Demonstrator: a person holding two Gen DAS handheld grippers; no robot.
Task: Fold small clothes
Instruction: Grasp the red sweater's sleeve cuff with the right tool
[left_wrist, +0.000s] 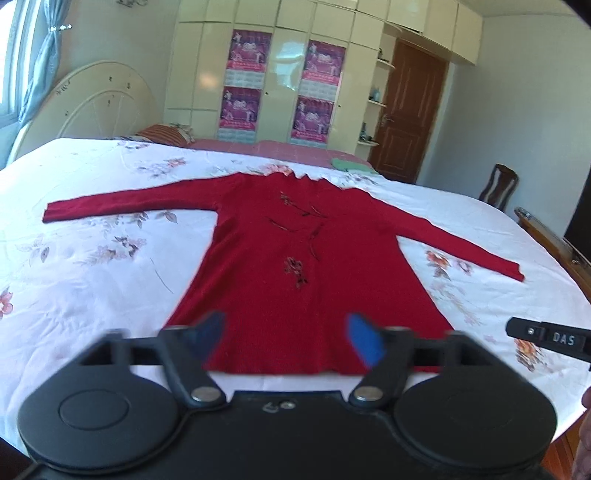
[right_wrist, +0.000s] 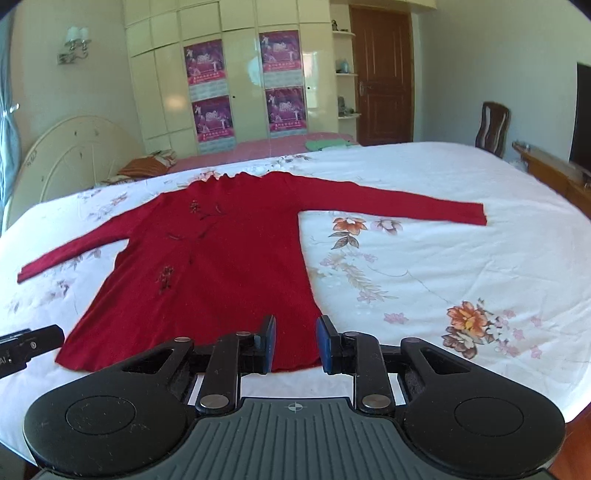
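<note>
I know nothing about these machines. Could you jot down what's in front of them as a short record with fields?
place: bedroom, white floral bedsheet covering the bed
garment: red long-sleeved knit sweater with dark flower embroidery, lying flat, both sleeves spread outward, hem toward the cameras
folding: not yet begun
left gripper: open, near the hem, holding nothing
right gripper: open, near the hem's right corner, holding nothing
also on bed: green cloth at the far edge
background: cream wardrobe with purple posters, brown wooden door
</note>
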